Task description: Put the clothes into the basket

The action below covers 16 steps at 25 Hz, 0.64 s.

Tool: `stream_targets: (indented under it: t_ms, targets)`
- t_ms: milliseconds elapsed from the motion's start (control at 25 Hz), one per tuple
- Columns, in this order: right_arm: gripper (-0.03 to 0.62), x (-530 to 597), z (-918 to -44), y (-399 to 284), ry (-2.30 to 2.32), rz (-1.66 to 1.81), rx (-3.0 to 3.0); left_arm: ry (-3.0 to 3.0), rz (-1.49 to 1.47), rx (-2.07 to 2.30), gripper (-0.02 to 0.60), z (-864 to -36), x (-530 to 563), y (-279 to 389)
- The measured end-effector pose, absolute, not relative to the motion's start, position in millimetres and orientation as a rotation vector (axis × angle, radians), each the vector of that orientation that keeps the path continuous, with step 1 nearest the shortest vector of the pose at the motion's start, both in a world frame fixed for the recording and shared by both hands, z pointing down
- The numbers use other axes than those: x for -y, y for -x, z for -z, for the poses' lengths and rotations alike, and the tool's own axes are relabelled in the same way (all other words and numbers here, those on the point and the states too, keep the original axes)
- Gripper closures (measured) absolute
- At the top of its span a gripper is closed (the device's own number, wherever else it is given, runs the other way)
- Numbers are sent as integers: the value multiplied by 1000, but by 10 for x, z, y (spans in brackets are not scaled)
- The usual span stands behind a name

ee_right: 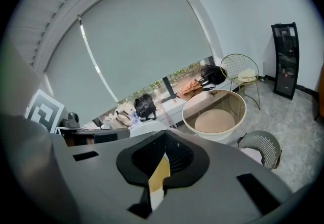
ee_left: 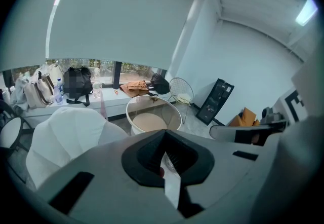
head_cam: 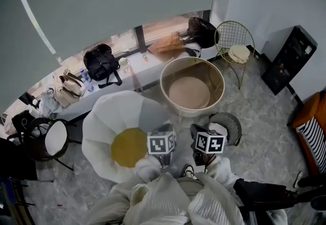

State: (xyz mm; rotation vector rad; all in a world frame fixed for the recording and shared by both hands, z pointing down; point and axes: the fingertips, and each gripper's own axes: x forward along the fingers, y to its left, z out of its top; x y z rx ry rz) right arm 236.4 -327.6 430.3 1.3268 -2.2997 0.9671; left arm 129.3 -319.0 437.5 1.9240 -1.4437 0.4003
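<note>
grey floor bears round basket, egg-shaped cushion, wire chair.

In the head view the jaws of my left claw and my right claw are hidden under their marker cubes. I cannot tell whether they catch the clothes just below them. The bottom edge cuts that heap off. Just beyond my right claw, its cube half covers a mesh basket. Far ahead to the left, the bottles are too small to make out.
</note>
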Motion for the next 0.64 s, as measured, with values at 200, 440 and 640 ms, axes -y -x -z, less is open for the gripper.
stream_targets:
  t_ms: [200, 440, 640]
  targets:
    - [571, 3253, -4328, -2390, -1322, -969, 2290, -1920, -398, 1439, 583, -4390, 3179, -1317]
    - [571, 3225, -4356, -2406, -1321, -953, 2281, -1912, -396, 1436, 583, -4433, 3148, -1338]
    - [571, 3187, -4342, -2416, -1310, -948, 2282, -1908, -400, 1431, 583, -4427, 3100, -1380]
